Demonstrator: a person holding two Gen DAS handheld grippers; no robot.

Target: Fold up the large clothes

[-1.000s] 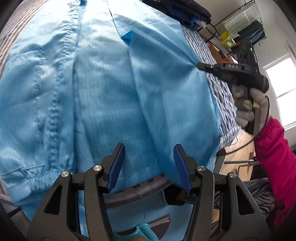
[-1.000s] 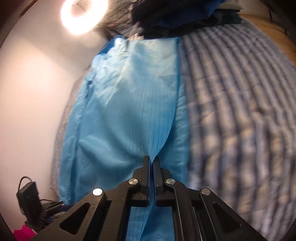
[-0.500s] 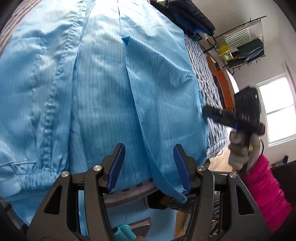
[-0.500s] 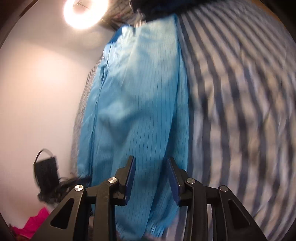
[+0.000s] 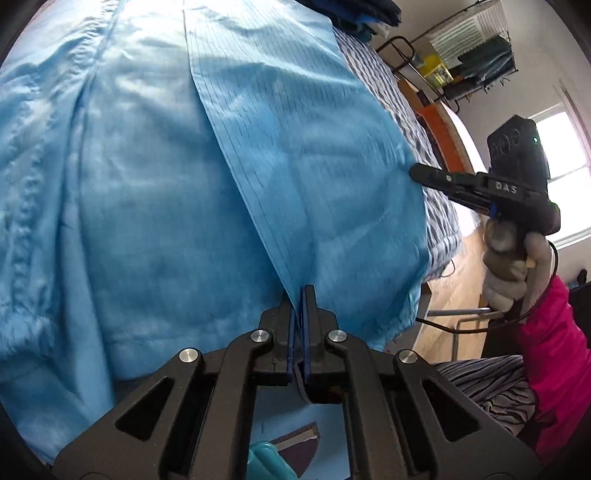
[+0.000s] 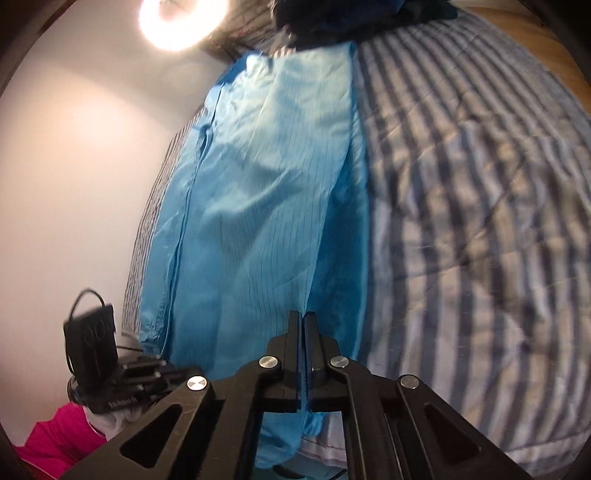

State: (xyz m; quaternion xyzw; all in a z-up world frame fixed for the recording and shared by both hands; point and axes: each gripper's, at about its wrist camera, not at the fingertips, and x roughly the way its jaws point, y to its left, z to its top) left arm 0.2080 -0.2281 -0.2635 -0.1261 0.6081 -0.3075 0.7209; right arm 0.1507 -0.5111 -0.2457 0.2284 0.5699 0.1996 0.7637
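A large light-blue pinstriped garment lies spread over the striped bed cover. One panel of it is folded over the middle, and its edge runs diagonally toward me. My left gripper is shut on that folded edge near the hem. My right gripper is shut on the garment at its seam on the right side. In the left wrist view the right gripper pinches the cloth's right border, held by a gloved hand.
Dark clothes are piled at the far end of the bed. A ring lamp glares on the white wall at left. A rack and a window stand beyond the bed's right side. A pink sleeve is at right.
Half a second ago both grippers stood open over the cloth; now both have shut on it. The right one had let go, shifted along the garment's edge and taken hold again.
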